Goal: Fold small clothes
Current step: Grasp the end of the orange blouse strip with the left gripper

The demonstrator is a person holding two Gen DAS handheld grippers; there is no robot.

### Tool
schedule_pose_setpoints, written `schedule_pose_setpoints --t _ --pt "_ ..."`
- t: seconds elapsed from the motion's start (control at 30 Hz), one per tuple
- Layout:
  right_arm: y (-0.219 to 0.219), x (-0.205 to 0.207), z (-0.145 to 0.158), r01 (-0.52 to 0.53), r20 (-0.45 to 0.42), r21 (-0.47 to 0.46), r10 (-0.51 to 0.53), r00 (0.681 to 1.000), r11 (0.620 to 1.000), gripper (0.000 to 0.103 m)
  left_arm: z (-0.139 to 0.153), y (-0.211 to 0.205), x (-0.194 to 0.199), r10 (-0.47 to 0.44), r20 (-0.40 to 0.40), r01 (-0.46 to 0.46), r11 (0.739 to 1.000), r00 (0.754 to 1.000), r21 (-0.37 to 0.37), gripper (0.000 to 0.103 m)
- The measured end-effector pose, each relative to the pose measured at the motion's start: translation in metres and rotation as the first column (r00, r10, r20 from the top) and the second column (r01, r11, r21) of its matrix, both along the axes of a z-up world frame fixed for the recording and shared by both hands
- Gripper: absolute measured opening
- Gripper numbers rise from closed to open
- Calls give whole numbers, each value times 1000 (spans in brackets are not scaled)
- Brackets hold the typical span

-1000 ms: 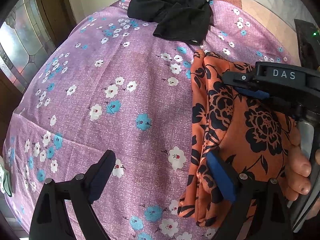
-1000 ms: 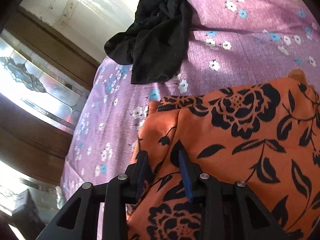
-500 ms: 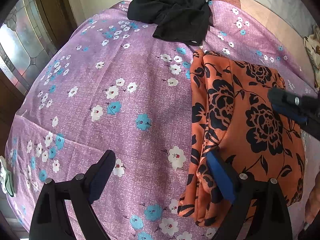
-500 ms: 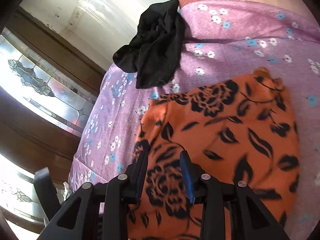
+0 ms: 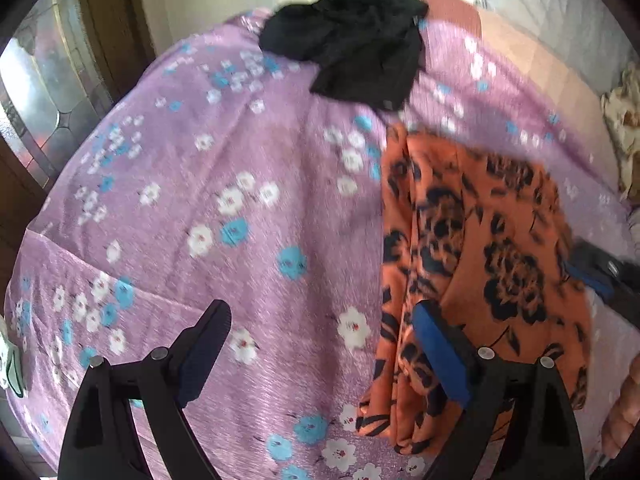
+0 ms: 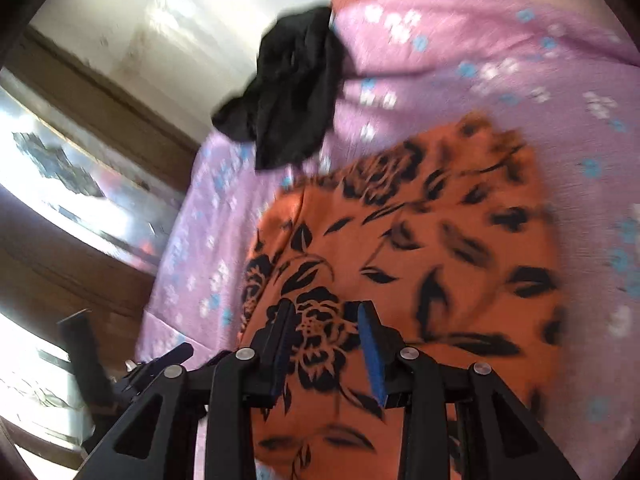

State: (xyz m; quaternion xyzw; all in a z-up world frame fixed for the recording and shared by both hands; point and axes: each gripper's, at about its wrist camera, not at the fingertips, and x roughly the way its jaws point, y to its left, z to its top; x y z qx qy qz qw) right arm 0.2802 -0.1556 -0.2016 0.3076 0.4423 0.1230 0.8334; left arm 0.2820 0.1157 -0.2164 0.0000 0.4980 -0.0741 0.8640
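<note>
A purple sheet (image 5: pixel 240 184) printed with white and blue flowers covers the whole surface under me. On its right half, as my left camera sees it, lies the orange cloth with black flowers (image 5: pixel 492 248), folded into a flat block with its layered edges facing the bare sheet. Past its far end, near the sheet's edge, sits a crumpled black garment (image 5: pixel 360 44), just apart from the orange one. My left gripper (image 5: pixel 320 344) hangs with its jaws spread wide, one finger over the sheet and the other over the orange cloth's edge, gripping nothing. My right gripper (image 6: pixel 324 328) hovers above the orange cloth; its jaws have just been opening, and nothing is pinched between them.
</note>
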Motion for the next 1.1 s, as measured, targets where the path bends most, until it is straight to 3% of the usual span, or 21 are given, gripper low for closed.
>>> schedule_pose_setpoints --t 0.07,0.1,0.17,0.27,0.43,0.5,0.6,0.77,0.83,0.9,0.93,1.0,1.1 --pt "-22 -22 7 63 29 21 -63 998 998 78 7 14 3 22 10 -21 997 1000 -75 93" --pt "-37 -36 9 111 48 43 -113 992 993 79 8 20 4 37 4 -36 993 999 -108 93" --pt "-59 -54 4 168 51 70 -172 984 983 79 3 34 10 70 -32 -75 980 997 -183 93" --pt "-86 -65 -21 240 -40 127 -237 971 962 79 -14 38 18 49 -122 -78 966 991 -247 93" --pt "-103 -62 -72 250 -158 274 -213 964 928 79 -39 14 23 -49 -238 -26 953 970 -303 93" --pt "-100 -60 -84 228 -171 314 -182 968 922 79 -37 5 22 -64 -214 0 958 975 -286 93" --pt "-97 -54 -88 199 -142 338 -159 977 920 79 -38 -10 23 -119 -218 44 945 969 -323 93" --pt "-91 -47 -94 168 -92 373 -144 985 913 79 -41 -22 27 -139 -189 73 946 972 -316 93" --pt "-88 -45 -95 171 -71 379 -156 985 910 77 -43 -20 30 -130 -185 55 930 974 -364 93" --pt "-83 -45 -95 176 -53 366 -169 984 914 76 -44 -21 32 -147 -192 49 896 970 -441 92" --pt "-79 -44 -94 177 -45 355 -172 984 918 74 -46 -23 33 -162 -199 48 877 966 -479 92" --pt "-74 -44 -92 181 -39 324 -178 983 929 68 -46 -31 33 -181 -196 61 864 964 -499 89" --pt "-72 -43 -94 206 -48 320 -201 978 925 55 -46 -40 34 -181 -187 75 881 965 -467 86"
